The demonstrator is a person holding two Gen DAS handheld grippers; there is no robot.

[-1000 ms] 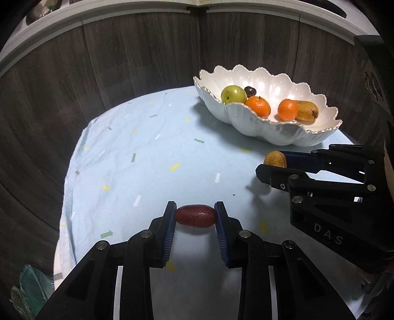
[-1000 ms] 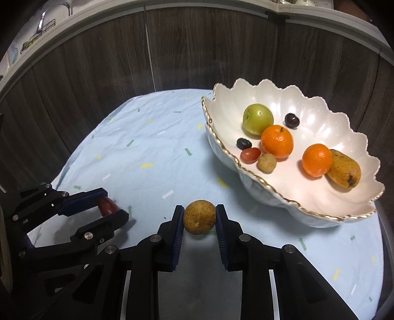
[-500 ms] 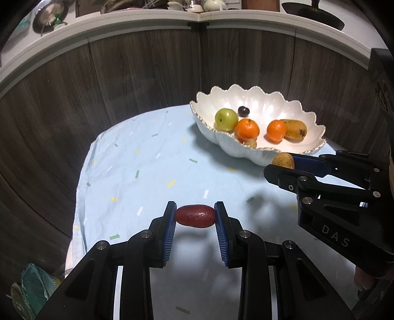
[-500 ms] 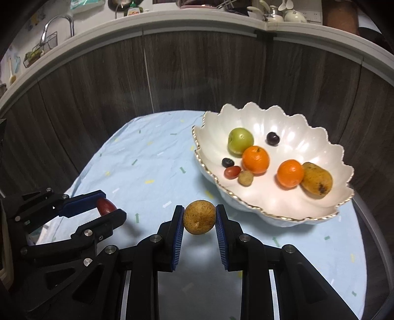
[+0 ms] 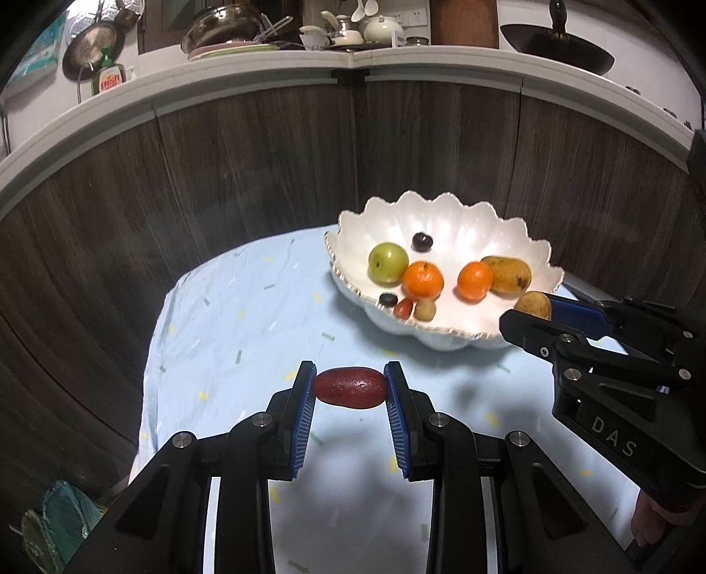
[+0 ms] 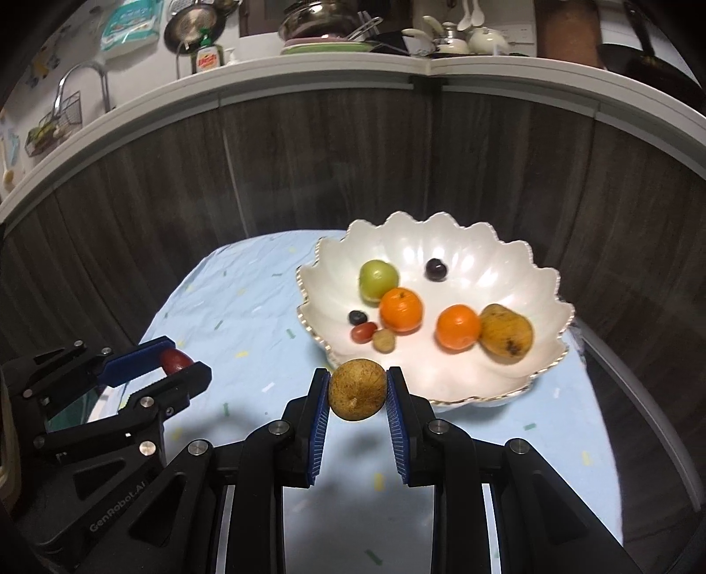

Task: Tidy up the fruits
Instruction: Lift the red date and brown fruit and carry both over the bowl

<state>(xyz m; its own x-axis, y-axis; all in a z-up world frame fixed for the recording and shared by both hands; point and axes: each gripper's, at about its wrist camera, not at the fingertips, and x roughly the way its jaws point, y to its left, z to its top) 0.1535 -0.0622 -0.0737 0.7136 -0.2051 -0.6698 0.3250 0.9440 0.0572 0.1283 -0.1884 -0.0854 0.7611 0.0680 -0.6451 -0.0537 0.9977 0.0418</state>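
Light is dim and cool, coming from above; the white scalloped ceramic bowl ahead of the hand-held gripper glares softly. Soft shadows fall on the pale blue speckled cloth beneath the fingers. Fisheye bending curves the dark wood panels, corners go black, and the fruit in the right view looks slightly blurred.

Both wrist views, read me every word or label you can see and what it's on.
"DAS": on the right gripper, seen from the left wrist.
"GenRobot.AI": on the left gripper, seen from the right wrist.
Dish soap bottle label: red, too blurred to read.
Blue-green packet: print too small to read.
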